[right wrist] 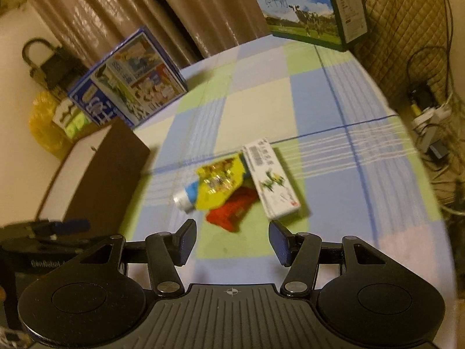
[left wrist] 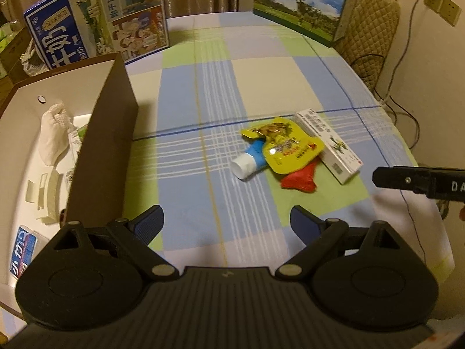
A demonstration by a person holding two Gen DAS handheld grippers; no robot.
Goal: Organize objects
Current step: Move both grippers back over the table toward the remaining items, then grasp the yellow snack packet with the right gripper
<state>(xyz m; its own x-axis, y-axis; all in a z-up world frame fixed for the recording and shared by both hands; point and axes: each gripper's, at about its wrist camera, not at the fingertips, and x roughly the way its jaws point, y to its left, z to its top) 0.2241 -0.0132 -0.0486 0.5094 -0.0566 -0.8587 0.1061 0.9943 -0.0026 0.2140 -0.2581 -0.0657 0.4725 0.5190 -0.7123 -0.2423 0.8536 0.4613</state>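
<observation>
A small pile lies on the checked tablecloth: a yellow pouch (left wrist: 286,144) (right wrist: 218,184) rests on a blue-and-white tube (left wrist: 249,161) (right wrist: 186,196) and a red packet (left wrist: 300,179) (right wrist: 232,212), with a white carton (left wrist: 328,145) (right wrist: 271,181) on its right. My left gripper (left wrist: 228,224) is open and empty, short of the pile, beside the brown box (left wrist: 107,133). My right gripper (right wrist: 232,242) is open and empty just before the red packet. The right gripper's body (left wrist: 421,181) pokes in at the right edge of the left wrist view.
The brown open box (right wrist: 101,171) on the left holds a white glove (left wrist: 53,133), paper strips and a small blue pack (left wrist: 24,251). Two milk cartons (left wrist: 98,20) (left wrist: 302,5) stand at the table's far edge. Cables and a power strip (right wrist: 430,116) lie off the right side.
</observation>
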